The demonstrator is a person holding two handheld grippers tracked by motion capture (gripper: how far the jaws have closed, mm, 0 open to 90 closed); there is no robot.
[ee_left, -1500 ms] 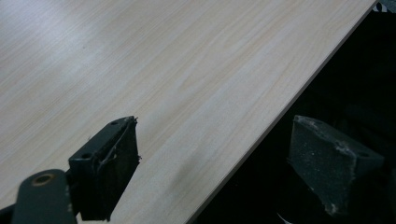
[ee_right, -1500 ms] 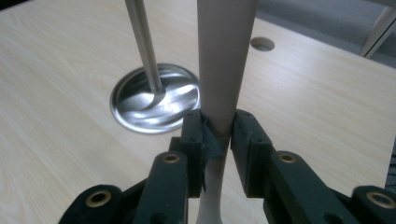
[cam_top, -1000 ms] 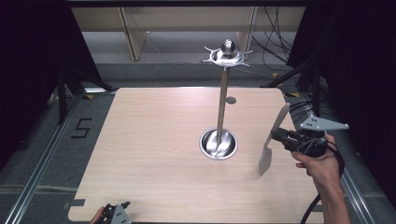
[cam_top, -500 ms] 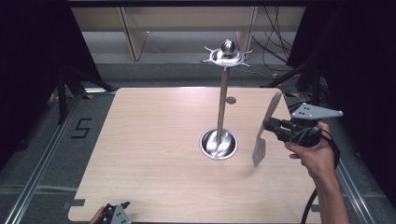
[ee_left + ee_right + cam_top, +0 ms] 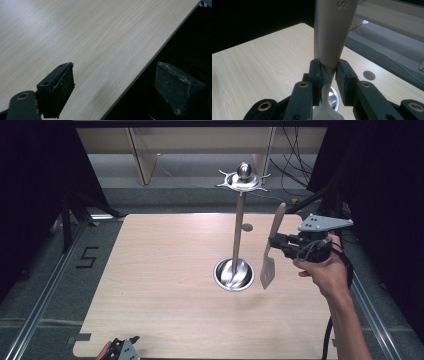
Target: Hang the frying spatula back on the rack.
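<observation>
A metal rack stands mid-table: a thin pole [image 5: 238, 234] rises from a round steel base [image 5: 233, 274] to a hooked top ring [image 5: 243, 179] with a ball on it. My right gripper [image 5: 276, 244] is shut on a spatula [image 5: 271, 247], held nearly upright just right of the pole, blade down above the table and pale handle up. In the right gripper view the spatula handle [image 5: 332, 37] rises between the pads [image 5: 343, 75], with the base [image 5: 332, 96] behind. My left gripper [image 5: 122, 349] sits at the table's near edge, and in its own view its pads [image 5: 60, 87] stand wide open over that edge.
The wooden table [image 5: 165, 270] has a small round hole [image 5: 247, 227] behind the pole. Dark curtains flank both sides, cables lie at the back right [image 5: 300, 167], and a floor mark "5" [image 5: 87, 257] sits left of the table.
My right gripper has risen and moved left toward the pole, carrying the spatula from a tilt near the table to nearly upright. The left gripper has stayed put.
</observation>
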